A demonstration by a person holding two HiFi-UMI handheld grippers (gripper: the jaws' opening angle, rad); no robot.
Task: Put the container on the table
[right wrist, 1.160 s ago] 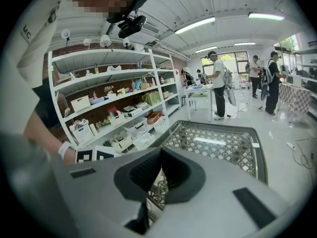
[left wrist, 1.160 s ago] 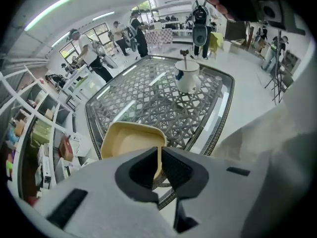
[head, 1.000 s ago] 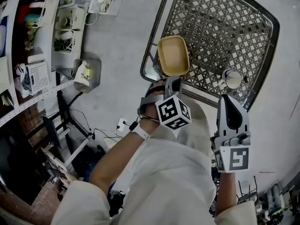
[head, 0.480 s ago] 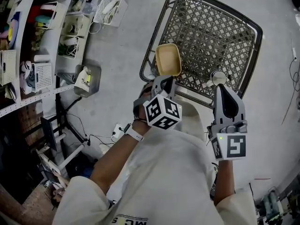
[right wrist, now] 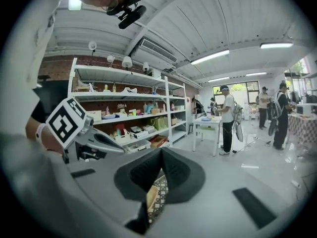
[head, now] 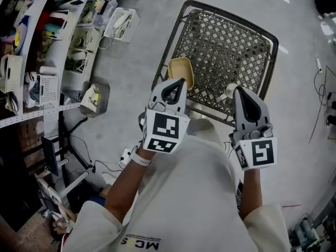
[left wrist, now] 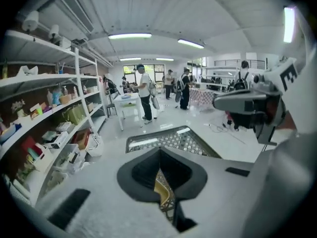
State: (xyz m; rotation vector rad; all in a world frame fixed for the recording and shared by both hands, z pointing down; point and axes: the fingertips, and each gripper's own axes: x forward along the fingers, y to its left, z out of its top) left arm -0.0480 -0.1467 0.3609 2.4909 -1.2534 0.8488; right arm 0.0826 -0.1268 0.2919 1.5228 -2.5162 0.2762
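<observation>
A shallow yellow container (head: 180, 70) lies on the near left corner of a dark metal lattice table (head: 231, 46). My left gripper (head: 177, 84) is held high above its near edge, jaws shut with nothing between them. In the left gripper view the container (left wrist: 163, 192) shows far below through the slit under the closed left gripper (left wrist: 159, 150). My right gripper (head: 242, 91) hovers beside it, also shut and empty. Through its slit I see the container (right wrist: 151, 197) and the lattice.
A small white cup (head: 229, 92) stands on the table's near edge, just left of the right gripper. Shelving (head: 47, 46) with bins and clutter runs along the left. Cables lie on the grey floor (head: 136, 46). People stand far off in the room.
Both grippers have risen toward the head camera and away from the table. The left gripper, earlier right at the container's near edge, is now above it. The container stays on the table.
</observation>
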